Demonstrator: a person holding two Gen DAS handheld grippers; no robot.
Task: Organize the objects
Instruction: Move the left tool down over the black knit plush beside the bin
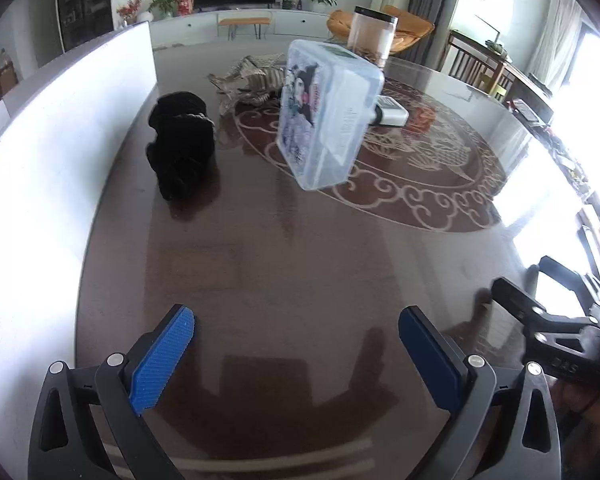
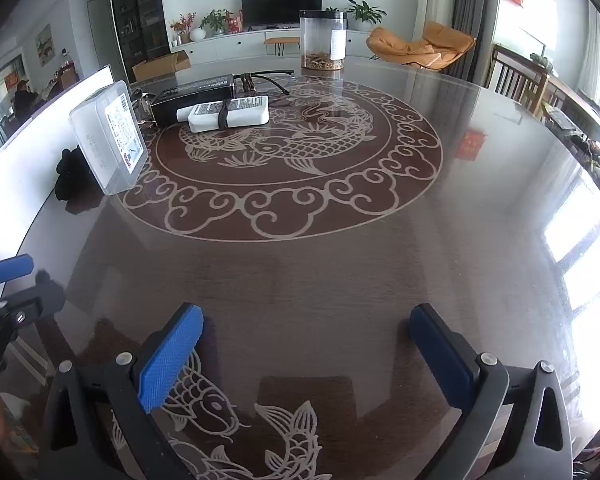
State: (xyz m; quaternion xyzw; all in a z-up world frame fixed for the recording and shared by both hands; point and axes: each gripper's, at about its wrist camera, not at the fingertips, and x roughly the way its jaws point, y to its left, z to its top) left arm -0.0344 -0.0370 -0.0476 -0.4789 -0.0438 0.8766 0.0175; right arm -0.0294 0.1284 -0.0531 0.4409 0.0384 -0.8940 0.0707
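On the far side of the round brown desk stands a clear cylindrical jar with a black lid and a white label; a shallow layer of brownish pieces lies at its bottom, otherwise it looks empty. Nearer, at the desk's left, a translucent plastic box stands on end, tilted. One broad face carries a cartoon print in black, white and pink; the opposite face, seen from the right wrist view, bears a white printed label with a barcode. Contents cannot be told through the frosted wall. Just left of the box sits a bundle of black cloth, close to a white panel along the desk edge. Behind the box: a striped crumpled cloth, a flat black carton, and touching it a white power strip bound by a black band. Black cable trails beyond.

Left tool hovers over bare desk near the front edge, blue pads spread wide, nothing between. Right tool likewise spread and empty, over fish motifs inlaid in the desk. Both well apart from the box.
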